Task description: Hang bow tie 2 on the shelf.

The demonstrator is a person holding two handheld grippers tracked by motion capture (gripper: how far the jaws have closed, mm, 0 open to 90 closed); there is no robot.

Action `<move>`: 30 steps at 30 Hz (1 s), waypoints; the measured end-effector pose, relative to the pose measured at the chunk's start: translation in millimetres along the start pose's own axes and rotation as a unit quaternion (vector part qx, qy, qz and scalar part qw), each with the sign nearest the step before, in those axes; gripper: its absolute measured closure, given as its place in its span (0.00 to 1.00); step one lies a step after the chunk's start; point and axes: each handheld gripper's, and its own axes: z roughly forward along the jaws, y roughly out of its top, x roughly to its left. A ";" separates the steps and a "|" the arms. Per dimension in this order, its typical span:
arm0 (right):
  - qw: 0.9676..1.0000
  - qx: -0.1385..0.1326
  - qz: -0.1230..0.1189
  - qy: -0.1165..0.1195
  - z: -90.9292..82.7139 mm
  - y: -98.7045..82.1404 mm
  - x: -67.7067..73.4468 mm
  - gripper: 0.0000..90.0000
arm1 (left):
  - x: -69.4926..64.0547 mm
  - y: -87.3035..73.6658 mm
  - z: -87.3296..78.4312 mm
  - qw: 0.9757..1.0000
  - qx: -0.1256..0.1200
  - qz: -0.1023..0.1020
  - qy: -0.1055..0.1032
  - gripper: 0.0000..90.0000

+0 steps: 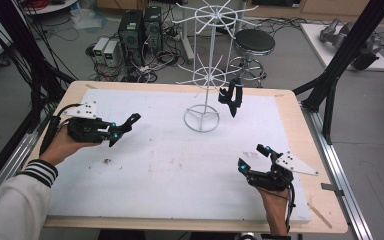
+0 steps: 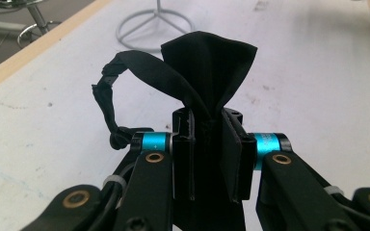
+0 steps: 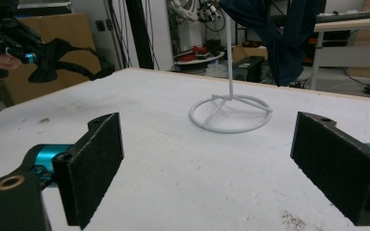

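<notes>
- Two handheld grippers work over a white-covered table (image 1: 155, 165). The left gripper (image 1: 125, 127) is clenched on a black fabric piece (image 2: 207, 62) with a strap loop, held above the table's left side.
- The right gripper (image 1: 252, 159) rests near the front right, jaws spread wide with nothing between them.
- A white wire hanging rack (image 1: 205, 75) stands at the far middle; another black fabric item (image 1: 231, 98) already hangs from its lower ring.
- To hang the held piece well, I judge the strap loop should be kept open and guided over a free prong, perhaps spread by the free gripper.
- The rack's thin spokes and the hanging item could snag the approach.
</notes>
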 end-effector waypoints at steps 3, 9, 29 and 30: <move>1.000 0.002 -0.002 0.000 0.0 -0.3 3.1 0.12 | -0.7 3.2 -0.1 1.000 -0.012 -0.004 0.005 0.85; 1.000 -0.007 -0.011 0.002 -1.8 -0.5 7.3 0.12 | -2.4 10.0 -2.9 0.998 -0.062 -0.019 0.008 0.85; 0.998 -0.045 -0.035 -0.010 1.5 -15.3 7.2 0.12 | -0.7 37.1 11.4 0.988 -0.152 -0.037 0.013 0.85; 0.998 -0.046 -0.036 -0.010 2.0 -15.4 6.7 0.12 | -0.5 38.8 12.1 0.987 -0.156 -0.035 0.014 0.85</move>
